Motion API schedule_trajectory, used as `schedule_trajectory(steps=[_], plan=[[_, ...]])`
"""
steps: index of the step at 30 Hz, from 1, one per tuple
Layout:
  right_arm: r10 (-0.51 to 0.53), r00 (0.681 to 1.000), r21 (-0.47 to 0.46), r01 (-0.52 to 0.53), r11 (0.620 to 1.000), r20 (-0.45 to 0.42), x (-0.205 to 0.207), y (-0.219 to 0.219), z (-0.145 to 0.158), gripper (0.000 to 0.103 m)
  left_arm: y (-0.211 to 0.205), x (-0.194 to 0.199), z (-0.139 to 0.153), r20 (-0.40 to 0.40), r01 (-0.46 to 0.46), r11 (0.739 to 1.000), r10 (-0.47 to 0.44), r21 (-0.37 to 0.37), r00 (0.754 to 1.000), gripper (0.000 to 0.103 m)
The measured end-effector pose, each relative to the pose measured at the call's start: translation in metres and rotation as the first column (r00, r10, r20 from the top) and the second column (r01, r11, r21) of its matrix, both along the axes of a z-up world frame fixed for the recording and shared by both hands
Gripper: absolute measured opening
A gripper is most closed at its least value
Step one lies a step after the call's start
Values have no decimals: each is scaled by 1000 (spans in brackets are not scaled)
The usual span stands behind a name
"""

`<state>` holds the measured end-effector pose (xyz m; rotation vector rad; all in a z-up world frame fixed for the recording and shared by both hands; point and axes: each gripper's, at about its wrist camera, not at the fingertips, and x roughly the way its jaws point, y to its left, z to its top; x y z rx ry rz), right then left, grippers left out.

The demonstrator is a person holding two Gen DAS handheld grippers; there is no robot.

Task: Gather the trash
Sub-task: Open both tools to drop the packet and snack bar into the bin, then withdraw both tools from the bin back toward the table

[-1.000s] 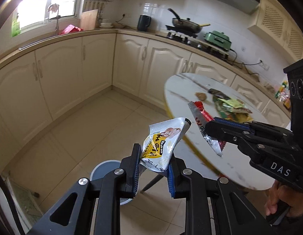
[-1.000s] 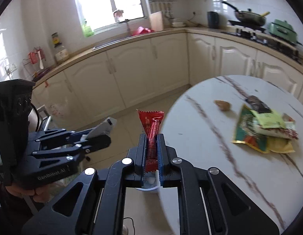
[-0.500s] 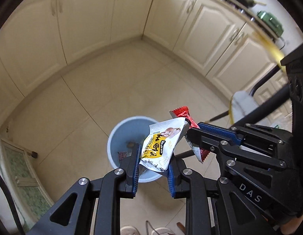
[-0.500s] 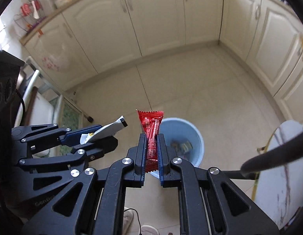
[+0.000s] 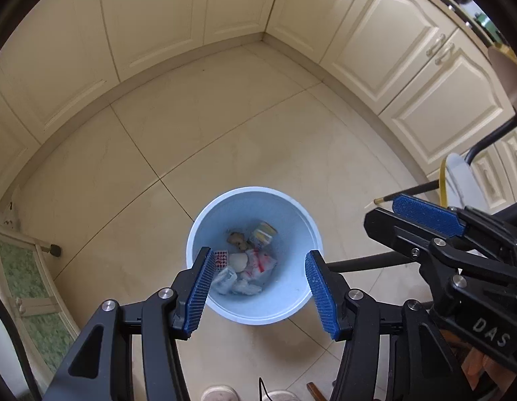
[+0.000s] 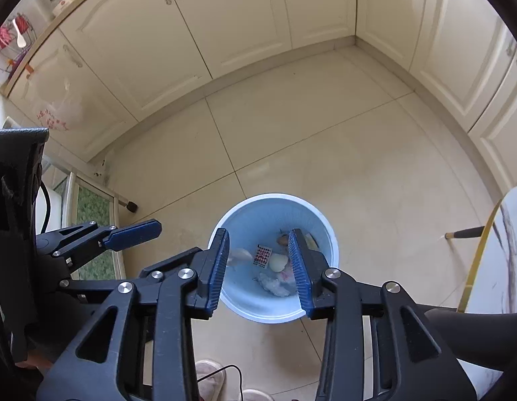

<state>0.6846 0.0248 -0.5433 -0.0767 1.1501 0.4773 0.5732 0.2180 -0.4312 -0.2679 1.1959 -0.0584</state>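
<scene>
The left gripper (image 5: pixel 258 284) is hanging over the bin (image 5: pixel 205 230) with its jaws apart and nothing between them — they have just been opening, and no wrapper is clinging to the blue pads (image 5: pixel 200 289). The trash (image 5: pixel 246 264) is lying at the bottom of the bin: pale crumpled wrappers, a small checked packet, a brownish lump. Further right, the right gripper (image 6: pixel 258 267) is also pointing steeply down into the bin (image 6: pixel 328 234), its jaws parted and empty after just opening too. At the far right edge of its view, the rim of the table (image 6: pixel 502 254) is showing; whether more trash is lying on it cannot be told from here.

The step in hand looks like the release over the bin. To do it well, both grippers should be kept above the rim's inside until each piece is clearly down — light wrappers drift. Then it is worth lifting straight up before swinging towards the table, so the fingers are not catching the rim or knocking into each other, since the two grippers are sitting close side by side.
</scene>
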Motion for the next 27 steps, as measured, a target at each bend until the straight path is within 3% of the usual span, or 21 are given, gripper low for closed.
schedule_trajectory(steps=[4, 8, 13, 15, 18, 19, 27], plan=[[-3, 1000, 16, 3, 1000, 21, -10, -1, 18, 40, -5, -25, 29, 57, -57, 998, 56, 16, 997, 52], [0, 997, 52, -4, 999, 79, -35, 4, 59, 50, -1, -64, 78, 142, -122, 990, 112, 65, 984, 54], [21, 977, 94, -41, 995, 211, -86, 8, 132, 54, -4, -123, 156, 316, -176, 978, 132, 116, 940, 61], [-4, 961, 105, -26, 994, 277, -113, 0, 167, 61, -12, -150, 190, 394, -188, 974, 123, 129, 911, 66], [-56, 926, 139, 3, 990, 374, -153, -22, 221, 69, -29, -190, 237, 495, -203, 969, 110, 139, 862, 83], [-74, 909, 140, 18, 990, 409, -168, -29, 238, 74, -38, -202, 251, 528, -205, 969, 103, 137, 843, 85], [-201, 738, 181, 108, 978, 644, -293, -94, 357, 98, -114, -302, 332, 724, -169, 977, 23, 130, 689, 101]])
